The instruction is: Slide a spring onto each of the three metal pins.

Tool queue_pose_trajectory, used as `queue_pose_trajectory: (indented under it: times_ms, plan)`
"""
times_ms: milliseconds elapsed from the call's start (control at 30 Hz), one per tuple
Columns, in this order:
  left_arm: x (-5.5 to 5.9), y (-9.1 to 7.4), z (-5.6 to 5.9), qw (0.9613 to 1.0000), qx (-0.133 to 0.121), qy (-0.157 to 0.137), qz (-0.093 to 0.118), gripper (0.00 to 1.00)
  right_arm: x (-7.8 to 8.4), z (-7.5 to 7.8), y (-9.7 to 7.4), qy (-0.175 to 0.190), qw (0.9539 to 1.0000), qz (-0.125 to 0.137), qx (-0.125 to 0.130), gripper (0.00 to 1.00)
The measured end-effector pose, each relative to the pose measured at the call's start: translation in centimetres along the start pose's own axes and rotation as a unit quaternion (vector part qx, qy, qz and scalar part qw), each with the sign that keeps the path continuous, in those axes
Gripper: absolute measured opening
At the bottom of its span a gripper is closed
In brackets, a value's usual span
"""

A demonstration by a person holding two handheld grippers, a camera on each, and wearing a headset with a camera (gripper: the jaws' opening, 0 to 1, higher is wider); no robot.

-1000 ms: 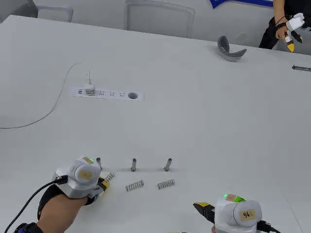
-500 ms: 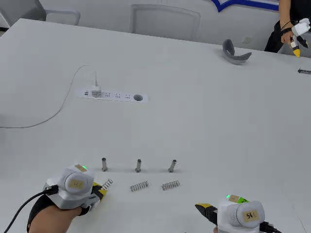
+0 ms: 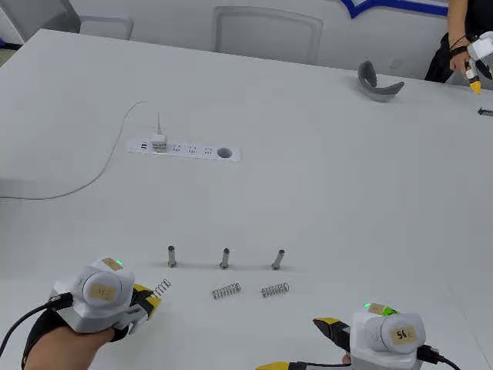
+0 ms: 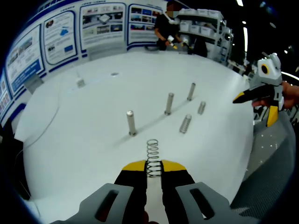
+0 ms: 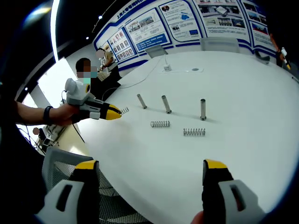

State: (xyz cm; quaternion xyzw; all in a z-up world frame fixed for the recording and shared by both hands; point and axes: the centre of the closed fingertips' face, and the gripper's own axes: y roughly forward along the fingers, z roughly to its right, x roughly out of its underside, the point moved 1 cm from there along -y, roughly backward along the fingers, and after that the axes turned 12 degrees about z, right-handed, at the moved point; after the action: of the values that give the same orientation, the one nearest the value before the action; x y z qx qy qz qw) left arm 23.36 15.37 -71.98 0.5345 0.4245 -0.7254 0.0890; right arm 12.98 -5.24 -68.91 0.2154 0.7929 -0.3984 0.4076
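Three upright metal pins stand in a row: left pin (image 3: 172, 256), middle pin (image 3: 225, 258), right pin (image 3: 278, 260). Two springs lie flat in front of them, one (image 3: 226, 290) below the middle pin and one (image 3: 275, 290) below the right pin. My left gripper (image 3: 146, 299) is shut on a third spring (image 3: 160, 287) (image 4: 152, 151), which sticks out of the yellow tips, in front of and slightly left of the left pin (image 4: 131, 122). My right gripper (image 5: 149, 165) is open and empty at the near edge, well short of the springs (image 5: 160, 124) (image 5: 194, 132).
A white power strip (image 3: 189, 150) with a plugged charger and cable lies mid-table on the left. A grey curved object (image 3: 379, 81) rests at the far right. A person (image 3: 470, 46) holds another gripper at the far right corner. Chairs stand behind the table.
My left gripper, still holding the spring, has drawn back to the left and toward me, away from the left pin. The head camera has tilted. The right gripper has barely moved.
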Motion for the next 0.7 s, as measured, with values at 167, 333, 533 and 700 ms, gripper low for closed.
queue_pose_trajectory:
  times_ms: [167,333,533,700]
  plan:
    - [-0.5,-0.7,0.0,1.0000,0.001,-0.001,0.007,0.10,-0.3,-0.1,0.1,0.002,1.0000,0.003,-0.003,0.92]
    - [-0.8,-1.2,0.0,0.9999,0.003,0.002,0.010,0.10,-0.5,-0.1,0.3,0.002,1.0000,0.005,-0.005,0.92]
    - [-1.4,-1.7,0.4,0.9998,0.008,0.005,0.016,0.10,-0.7,-0.1,0.5,-0.001,0.9999,0.005,-0.009,0.92]
    - [-1.9,-2.0,0.8,0.9996,0.016,0.011,0.021,0.10,-1.0,-0.2,0.7,0.005,0.9999,0.006,-0.014,0.88]
